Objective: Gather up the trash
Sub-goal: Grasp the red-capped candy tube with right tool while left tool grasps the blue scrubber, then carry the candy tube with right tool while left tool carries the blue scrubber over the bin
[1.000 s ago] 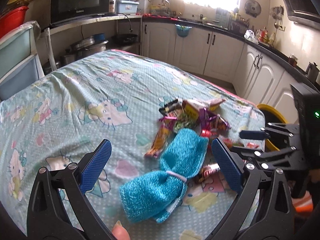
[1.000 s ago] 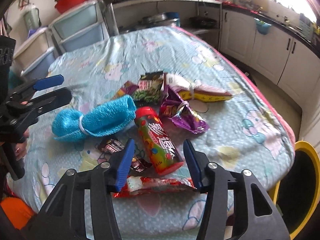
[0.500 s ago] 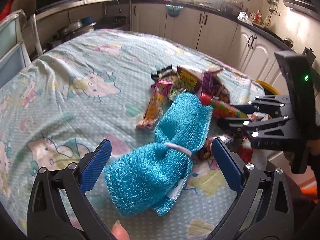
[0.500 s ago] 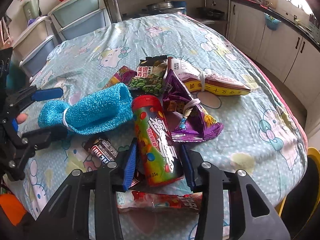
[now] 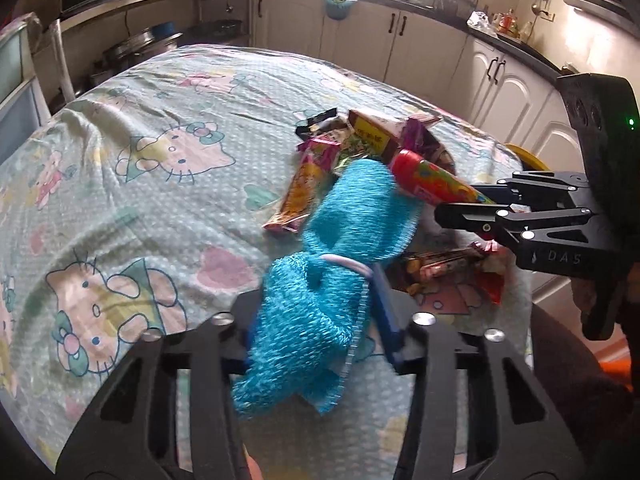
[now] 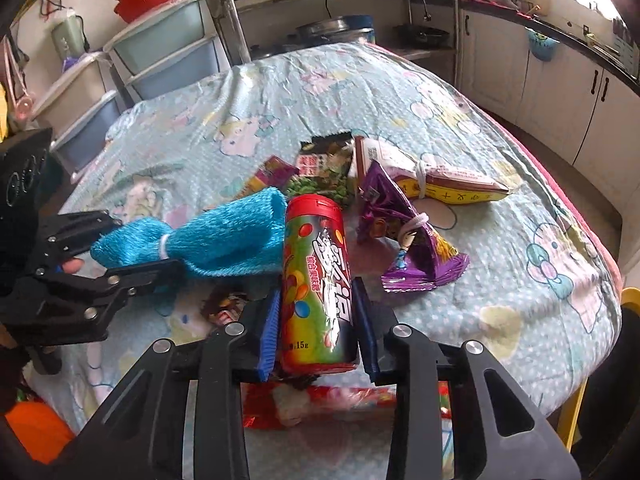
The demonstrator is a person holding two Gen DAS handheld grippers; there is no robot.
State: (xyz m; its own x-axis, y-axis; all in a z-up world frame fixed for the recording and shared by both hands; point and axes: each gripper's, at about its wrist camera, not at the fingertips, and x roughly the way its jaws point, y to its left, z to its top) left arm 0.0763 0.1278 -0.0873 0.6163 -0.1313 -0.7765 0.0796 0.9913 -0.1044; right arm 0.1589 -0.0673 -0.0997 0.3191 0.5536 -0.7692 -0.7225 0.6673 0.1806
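My left gripper (image 5: pixel 316 320) is shut on a blue knitted cloth (image 5: pixel 320 288) tied with a white band, held just above the table; it also shows in the right wrist view (image 6: pixel 224 240). My right gripper (image 6: pixel 318 328) is shut on a candy tube (image 6: pixel 316 284) with a red cap, lifted and tilted up; it also shows in the left wrist view (image 5: pixel 432 182). Snack wrappers lie in a pile: a purple bag (image 6: pixel 404 236), a yellow-brown pack (image 6: pixel 440 184), a green-black pack (image 6: pixel 324 168), an orange bar wrapper (image 5: pixel 304 188) and a red wrapper (image 6: pixel 340 400).
The table wears a light blue cartoon-cat cloth (image 5: pixel 140 160). A yellow bin rim (image 6: pixel 628 296) shows past the table's right edge. Plastic drawers (image 6: pixel 160 52) stand at the far left, white kitchen cabinets (image 5: pixel 420 52) behind.
My left gripper has closed on the blue cloth and lifted it. My right gripper has closed on the candy tube and raised it off the table.
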